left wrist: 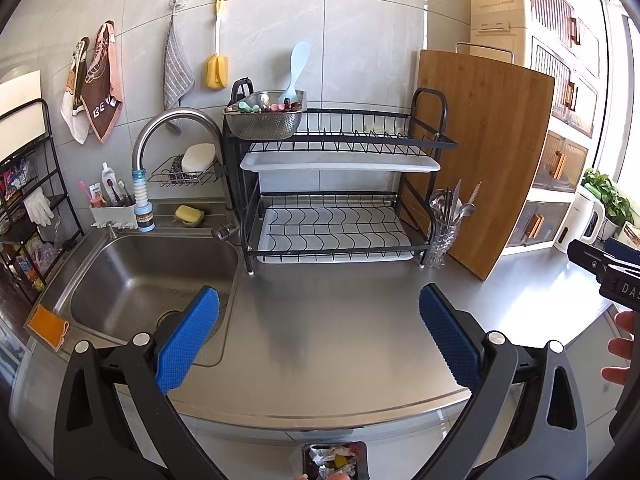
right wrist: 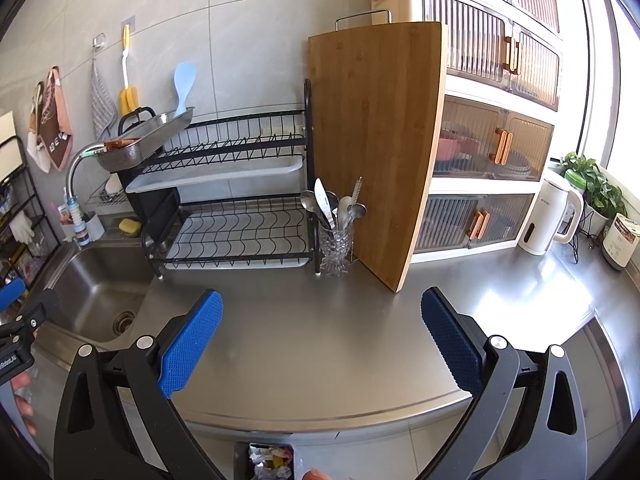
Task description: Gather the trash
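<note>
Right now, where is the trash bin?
The trash bin sits on the floor below the counter's front edge, at the bottom centre of both wrist views, holding crumpled waste.

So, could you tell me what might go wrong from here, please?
1. The trash bin on the floor already looks heaped with crumpled wrappers, so added pieces may spill out.
2. Both the left claw and right claw are open and empty above the countertop, which shows no obvious trash to collect.

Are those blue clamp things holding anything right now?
No. The left gripper and the right gripper are both open, with only bare countertop between their pads.
</note>
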Tool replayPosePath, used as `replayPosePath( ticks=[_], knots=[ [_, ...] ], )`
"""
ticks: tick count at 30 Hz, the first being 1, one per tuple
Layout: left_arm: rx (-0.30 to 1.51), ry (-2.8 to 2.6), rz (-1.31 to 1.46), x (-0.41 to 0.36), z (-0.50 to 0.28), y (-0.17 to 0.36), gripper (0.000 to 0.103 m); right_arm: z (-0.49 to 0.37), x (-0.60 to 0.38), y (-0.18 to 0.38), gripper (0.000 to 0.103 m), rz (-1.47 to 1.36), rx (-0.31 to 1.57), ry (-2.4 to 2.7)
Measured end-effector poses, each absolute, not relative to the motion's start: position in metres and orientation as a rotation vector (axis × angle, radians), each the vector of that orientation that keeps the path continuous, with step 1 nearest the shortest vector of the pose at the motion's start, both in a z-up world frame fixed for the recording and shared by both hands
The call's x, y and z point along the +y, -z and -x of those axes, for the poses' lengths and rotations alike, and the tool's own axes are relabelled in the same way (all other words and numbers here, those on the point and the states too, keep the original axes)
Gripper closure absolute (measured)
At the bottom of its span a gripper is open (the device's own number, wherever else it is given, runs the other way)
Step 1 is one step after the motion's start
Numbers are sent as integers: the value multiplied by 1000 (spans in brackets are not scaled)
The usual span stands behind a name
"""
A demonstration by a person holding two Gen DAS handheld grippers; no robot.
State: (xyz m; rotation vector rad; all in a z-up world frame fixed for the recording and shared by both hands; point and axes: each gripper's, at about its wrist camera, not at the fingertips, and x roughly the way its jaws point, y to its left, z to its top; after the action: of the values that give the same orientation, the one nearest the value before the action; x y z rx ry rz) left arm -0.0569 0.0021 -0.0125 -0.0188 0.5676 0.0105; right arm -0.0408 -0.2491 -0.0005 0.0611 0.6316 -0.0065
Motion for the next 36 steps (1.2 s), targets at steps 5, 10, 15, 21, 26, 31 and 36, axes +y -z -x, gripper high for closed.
replayPosePath(
  ticks=[5, 10, 15, 21, 26, 31, 36],
  knots=[
    [565, -12, 22, 3, 58, 11, 8, 42, -249, -1, 3, -61, 631, 8],
    [565, -11, 23, 4, 59, 11, 8, 44, -249, -2, 3, -63, 628, 7],
    [561, -12, 22, 3, 60, 11, 8, 44, -250, -2, 3, -67, 631, 10],
    [561, -14, 24, 3, 59, 12, 8, 43, -251, -1, 3, -69, 635, 13],
    [557, -12, 26, 3, 60, 11, 8, 43, -252, -2, 3, -68, 632, 17],
    [552, -11, 29, 5, 62, 9, 8, 43, -251, -3, 3, -76, 634, 5],
    [550, -8, 30, 7, 61, 8, 8, 43, -252, -3, 3, -77, 631, 9]
  ],
)
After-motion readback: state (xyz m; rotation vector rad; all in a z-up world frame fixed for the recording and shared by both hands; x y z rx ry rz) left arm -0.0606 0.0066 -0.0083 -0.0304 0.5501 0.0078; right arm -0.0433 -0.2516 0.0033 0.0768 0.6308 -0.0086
